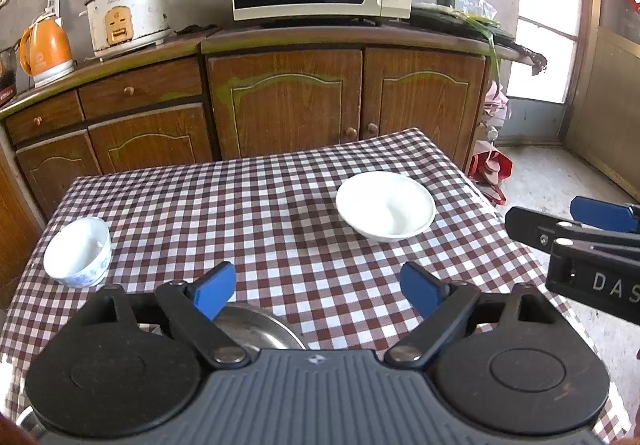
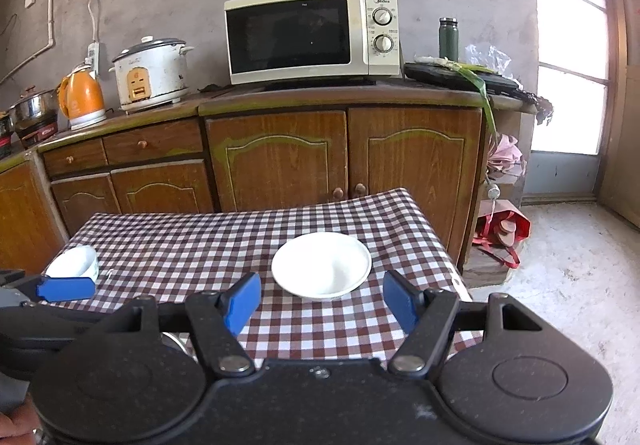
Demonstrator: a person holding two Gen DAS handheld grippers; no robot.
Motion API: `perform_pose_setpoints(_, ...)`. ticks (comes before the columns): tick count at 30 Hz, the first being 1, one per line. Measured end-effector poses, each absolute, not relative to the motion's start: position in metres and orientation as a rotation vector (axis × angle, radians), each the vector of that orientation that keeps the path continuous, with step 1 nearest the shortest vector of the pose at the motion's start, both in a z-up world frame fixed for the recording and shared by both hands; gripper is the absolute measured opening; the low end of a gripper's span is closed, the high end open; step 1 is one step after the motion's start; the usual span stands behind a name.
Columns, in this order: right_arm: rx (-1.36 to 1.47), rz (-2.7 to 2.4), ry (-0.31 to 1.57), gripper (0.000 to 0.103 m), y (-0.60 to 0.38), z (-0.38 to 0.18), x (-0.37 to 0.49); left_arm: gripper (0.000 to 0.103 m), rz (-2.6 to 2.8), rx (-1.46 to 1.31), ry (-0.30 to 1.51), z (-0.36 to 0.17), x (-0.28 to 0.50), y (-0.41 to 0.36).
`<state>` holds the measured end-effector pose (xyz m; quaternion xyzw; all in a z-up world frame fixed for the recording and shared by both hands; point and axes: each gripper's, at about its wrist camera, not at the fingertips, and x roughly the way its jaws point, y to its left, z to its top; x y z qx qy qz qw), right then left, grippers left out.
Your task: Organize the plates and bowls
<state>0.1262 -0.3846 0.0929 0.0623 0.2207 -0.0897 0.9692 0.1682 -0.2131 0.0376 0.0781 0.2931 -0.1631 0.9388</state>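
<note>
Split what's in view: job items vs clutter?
Job: white bowl; small bowl; metal dish; left claw and right claw, both open and holding nothing.
Clutter: microwave; rice cooker; kettle; flask.

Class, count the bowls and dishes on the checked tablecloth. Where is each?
3: wide white bowl far right, small patterned bowl left edge, metal dish near edge, partly hidden behind the left tool.

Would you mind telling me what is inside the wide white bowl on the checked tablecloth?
The wide white bowl looks empty: only its plain white inside shows in both views. Its near inner wall is hidden behind the rim.
</note>
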Motion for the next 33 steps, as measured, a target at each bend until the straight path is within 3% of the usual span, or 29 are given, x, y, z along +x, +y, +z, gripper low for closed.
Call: perform_pose_setpoints(33, 0.112, -0.222, 0.425, 0.081, -0.415, 0.104, 0.152, 0.093, -0.346, 0.189, 0.559, 0.046, 0.192, -0.245)
